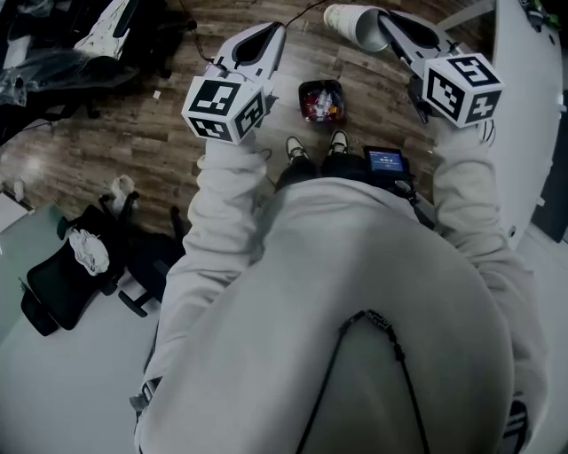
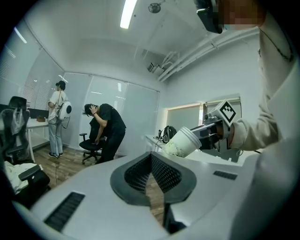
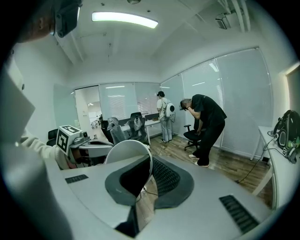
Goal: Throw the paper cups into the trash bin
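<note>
The right claw (image 1: pixel 388 35) is clamped on the rim wall of a white paper cup (image 1: pixel 353 21). In the right gripper view one jaw sits inside the cup mouth and the other outside. The cup lies on its side in the air above the wooden floor (image 1: pixel 133 124), base pointing away from the claw. The left claw (image 1: pixel 266 40) has its jaws together with nothing between them.

The trash bin (image 1: pixel 320 100) stands on the floor just ahead of the person's shoes (image 1: pixel 297 147). In the head view it lies between the two claws and nearer the person than the cup. It already holds colourful waste.

Step in hand, as judged: carry the cup to the bin.
- Bring the cup directly over the bin opening.
- Lower it close to the rim, then part the jaws.
- The opening looks small, so a high or off-centre release risks a bounce onto the floor.
- Keep the left claw clear of the drop path.
</note>
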The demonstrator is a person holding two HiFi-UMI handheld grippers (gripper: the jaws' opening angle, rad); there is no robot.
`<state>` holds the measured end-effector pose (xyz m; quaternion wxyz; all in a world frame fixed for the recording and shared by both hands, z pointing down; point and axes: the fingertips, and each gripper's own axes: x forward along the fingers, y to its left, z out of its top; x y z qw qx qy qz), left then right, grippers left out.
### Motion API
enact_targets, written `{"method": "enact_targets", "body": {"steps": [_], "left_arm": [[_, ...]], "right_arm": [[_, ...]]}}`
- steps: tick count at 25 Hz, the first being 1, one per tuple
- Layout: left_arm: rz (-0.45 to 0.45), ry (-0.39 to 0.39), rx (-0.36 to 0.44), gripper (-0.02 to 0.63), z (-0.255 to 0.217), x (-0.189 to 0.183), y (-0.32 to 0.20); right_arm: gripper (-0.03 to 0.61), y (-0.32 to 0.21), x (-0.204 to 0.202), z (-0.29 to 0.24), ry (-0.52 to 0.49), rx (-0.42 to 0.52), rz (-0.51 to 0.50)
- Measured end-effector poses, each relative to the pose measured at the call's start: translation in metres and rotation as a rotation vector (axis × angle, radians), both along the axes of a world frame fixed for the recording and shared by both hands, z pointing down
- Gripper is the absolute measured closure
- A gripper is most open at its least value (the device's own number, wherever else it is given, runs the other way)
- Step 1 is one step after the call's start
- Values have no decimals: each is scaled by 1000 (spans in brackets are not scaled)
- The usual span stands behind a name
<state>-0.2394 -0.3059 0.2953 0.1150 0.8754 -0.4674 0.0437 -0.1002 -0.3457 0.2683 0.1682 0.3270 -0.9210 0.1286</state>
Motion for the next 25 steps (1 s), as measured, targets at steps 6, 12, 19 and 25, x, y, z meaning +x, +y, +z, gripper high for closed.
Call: {"method": "enact_targets", "body": {"steps": [6,12,19,25], "left_arm": [[-15,-26,-26,620,10,-1,-3],[-6,-39,-52,620,16,1,2],[-20,-41,-78,620,33,0,-6],[-44,-51,-133,620,64,1,-4]], "right_arm": [[540,-11,-2,14,-2,-32,-33],[540,-16,-7,29,-27,-77,-33],[540,-18,-9,52,-18,-104,-73],[540,-23,-7,86,-23,-157,-98]]}}
